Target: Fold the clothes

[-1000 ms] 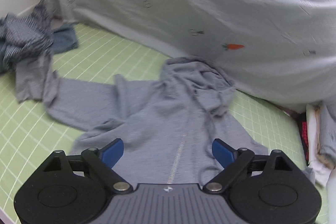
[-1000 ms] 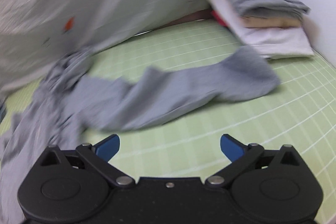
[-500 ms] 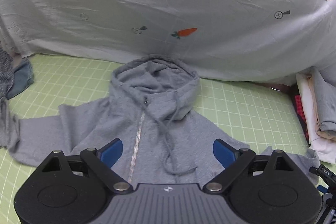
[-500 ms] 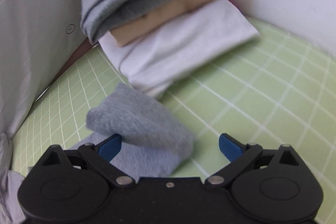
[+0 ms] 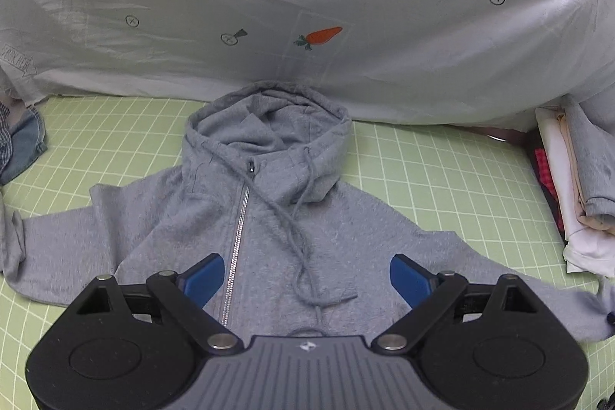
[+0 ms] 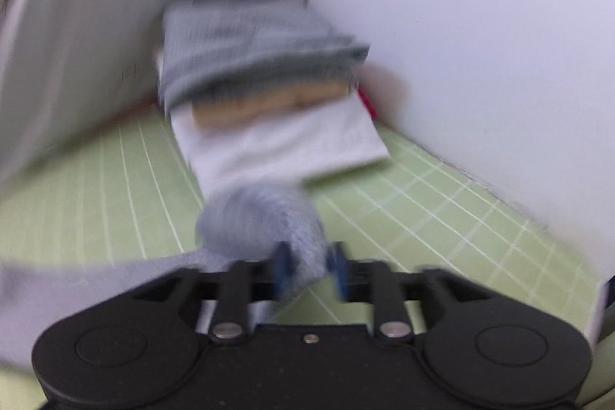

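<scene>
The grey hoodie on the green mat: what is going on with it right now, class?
A person with a gripper in each hand is folding clothes. The grey hoodie lies front up on the green grid mat, zipped, sleeves spread. The left gripper hovers open over its chest. The right gripper is closed on the sleeve cuff, though that view is blurred. A stack of folded clothes sits beyond.

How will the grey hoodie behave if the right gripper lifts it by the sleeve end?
Likely floppy: the hoodie lies limp on the mat, and the sleeve end bunches between the right gripper fingers. The body would probably trail and drag rather than lift flat. The drawstring lies loose and may swing or snag. The left gripper hangs open above it.
</scene>
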The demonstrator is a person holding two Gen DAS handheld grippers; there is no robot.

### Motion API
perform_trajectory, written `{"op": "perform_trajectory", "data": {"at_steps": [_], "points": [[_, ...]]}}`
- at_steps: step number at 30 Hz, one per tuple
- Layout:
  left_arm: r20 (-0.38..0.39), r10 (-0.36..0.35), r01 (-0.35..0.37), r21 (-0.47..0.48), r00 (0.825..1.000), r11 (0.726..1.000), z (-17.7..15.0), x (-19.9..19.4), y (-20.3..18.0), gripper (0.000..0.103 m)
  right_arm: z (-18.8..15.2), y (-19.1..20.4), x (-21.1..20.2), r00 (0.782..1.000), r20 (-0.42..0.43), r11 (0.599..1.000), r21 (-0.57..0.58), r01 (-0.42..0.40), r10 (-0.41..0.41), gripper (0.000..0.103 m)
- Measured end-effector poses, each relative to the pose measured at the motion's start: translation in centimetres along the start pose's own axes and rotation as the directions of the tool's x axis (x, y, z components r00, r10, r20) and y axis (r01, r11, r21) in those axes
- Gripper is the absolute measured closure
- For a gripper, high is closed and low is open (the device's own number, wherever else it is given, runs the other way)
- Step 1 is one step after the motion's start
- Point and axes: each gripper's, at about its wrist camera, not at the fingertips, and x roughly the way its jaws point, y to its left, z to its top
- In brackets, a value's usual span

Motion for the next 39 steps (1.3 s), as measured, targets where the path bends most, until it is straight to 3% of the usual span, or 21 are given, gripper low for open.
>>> {"op": "perform_trajectory", "data": {"at_steps": [1,3,5,6,8,11,16,19,20,23,25,27,30,32,33,37,38,39], "points": [[-0.005,-0.004,0.004,-0.004,1.0,1.0,0.1,0.1,0.0,0.01,-0.4,0.1,0.3,1.0,-0.02,0.999,-0.033,0.011,-0.012,0.063],[0.002,-0.014,0.014,-0.003,1.0,1.0,0.1,0.0,-0.1,0.01,-0.8,-1.1,0.2,0.999,-0.026,0.998,0.064,-0.019,0.02,0.06],[0.015,-0.015,0.015,0.005,1.0,1.0,0.2,-0.3,-0.1,0.01,-1.1,-3.3,-0.2,0.999,0.012,0.969,0.245,-0.036,0.034,0.033],[0.016,-0.011,0.011,0.005,1.0,1.0,0.2,-0.3,-0.1,0.01,-1.3,-4.4,-0.2,0.999,0.032,0.943,0.331,-0.039,0.03,0.03],[0.011,-0.006,0.006,0.001,1.0,1.0,0.1,-0.2,0.0,0.01,-1.3,-5.9,0.3,1.0,0.027,0.91,0.414,-0.008,-0.004,0.028],[0.002,-0.009,0.009,-0.01,1.0,1.0,0.1,-0.1,0.1,0.01,-1.6,-7.4,1.8,0.998,-0.012,0.906,0.42,0.057,-0.057,0.029],[-0.011,-0.005,0.005,-0.008,1.0,1.0,0.0,0.1,-0.1,0.01,-2.5,-9.7,4.2,0.997,-0.067,0.857,0.516,-0.006,0.048,0.034],[-0.016,-0.008,0.008,0.004,1.0,1.0,-0.1,0.2,-0.5,0.01,-1.8,-7.8,5.0,0.995,-0.066,0.909,0.415,-0.043,0.077,0.04],[-0.017,-0.009,0.009,0.009,1.0,1.0,-0.1,0.3,-0.6,0.01,-1.6,-7.1,5.2,0.995,-0.064,0.925,0.376,-0.049,0.078,0.057],[-0.021,-0.007,0.007,0.019,1.0,1.0,-0.2,0.3,-0.8,0.01,-0.5,-3.7,5.1,0.997,-0.056,0.983,0.178,-0.035,0.045,0.08],[-0.023,-0.006,0.006,0.017,1.0,1.0,-0.2,0.4,-0.8,0.01,0.2,-0.6,4.5,0.999,-0.028,0.999,-0.017,-0.028,0.027,0.084],[-0.026,-0.005,0.005,0.011,1.0,1.0,-0.2,0.5,-0.7,0.01,-0.1,2.8,3.6,0.999,-0.002,0.976,-0.213,-0.043,0.044,0.084],[-0.032,-0.01,0.01,-0.004,0.999,1.0,-0.2,0.6,-0.4,0.01,-1.5,7.8,2.9,0.997,0.014,0.875,-0.481,-0.063,0.079,0.083],[-0.034,-0.013,0.013,-0.005,0.999,1.0,-0.2,0.6,-0.3,0.01,-2.3,9.3,2.7,0.994,-0.012,0.842,-0.53,-0.098,0.108,0.075],[-0.035,-0.012,0.012,-0.004,0.999,1.0,-0.2,0.6,-0.3,0.01,-2.2,9.4,2.4,0.992,-0.021,0.852,-0.51,-0.119,0.125,0.07],[-0.035,-0.009,0.008,-0.008,0.999,1.0,-0.3,0.6,0.0,0.01,-0.4,6.8,1.1,0.978,-0.015,0.945,-0.255,-0.207,0.21,0.044],[-0.036,-0.009,0.008,-0.011,0.999,1.0,-0.3,0.6,0.0,0.01,0.1,5.7,1.0,0.977,0.0,0.962,-0.179,-0.209,0.212,0.035],[-0.038,-0.01,0.009,-0.012,0.999,1.0,-0.3,0.7,0.0,0.01,0.5,4.6,1.0,0.979,0.018,0.974,-0.099,-0.203,0.205,0.033]]}}
